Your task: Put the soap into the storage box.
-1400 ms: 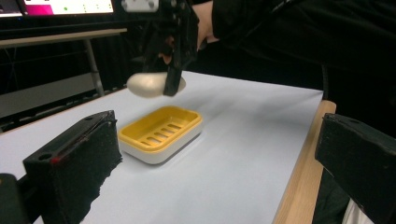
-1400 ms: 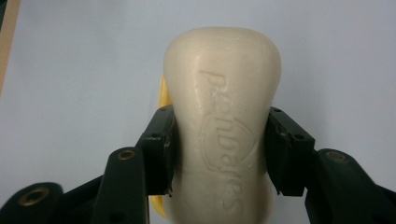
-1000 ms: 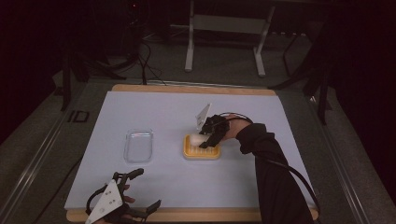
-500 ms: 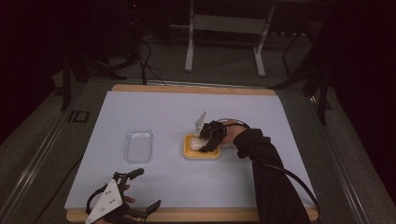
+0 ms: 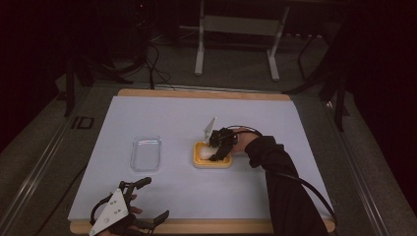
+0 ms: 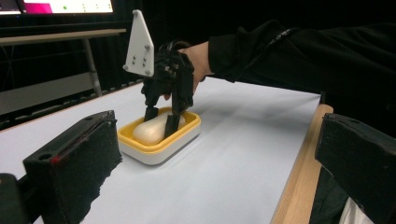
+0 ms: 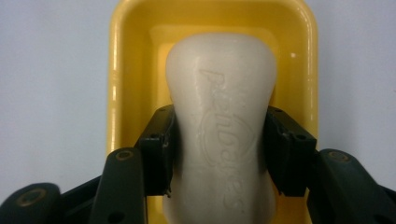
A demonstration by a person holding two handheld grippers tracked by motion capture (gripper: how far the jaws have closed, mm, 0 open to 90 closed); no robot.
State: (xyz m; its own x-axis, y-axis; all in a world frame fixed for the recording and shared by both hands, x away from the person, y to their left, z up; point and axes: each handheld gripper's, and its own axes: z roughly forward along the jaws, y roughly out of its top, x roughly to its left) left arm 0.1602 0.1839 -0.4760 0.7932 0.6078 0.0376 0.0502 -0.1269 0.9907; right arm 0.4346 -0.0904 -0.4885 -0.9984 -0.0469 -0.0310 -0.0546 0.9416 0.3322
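The white soap bar (image 7: 219,126) lies in the yellow soap dish (image 7: 122,70) at mid-table, the right gripper (image 7: 219,154) pinching its sides with release pending, and the left gripper (image 5: 129,209) resting spread near the clear lid (image 5: 146,153).

A smooth, waxy cream soap bar (image 7: 219,126) with pressed letters is seen in a glossy yellow plastic soap dish (image 7: 116,70). The black pads (image 6: 74,163) of the left gripper look rough and spongy. The table's white sheet (image 5: 275,123) looks matt like paper, edged in pale wood (image 5: 206,226). A clear plastic lid (image 5: 146,153) shines.
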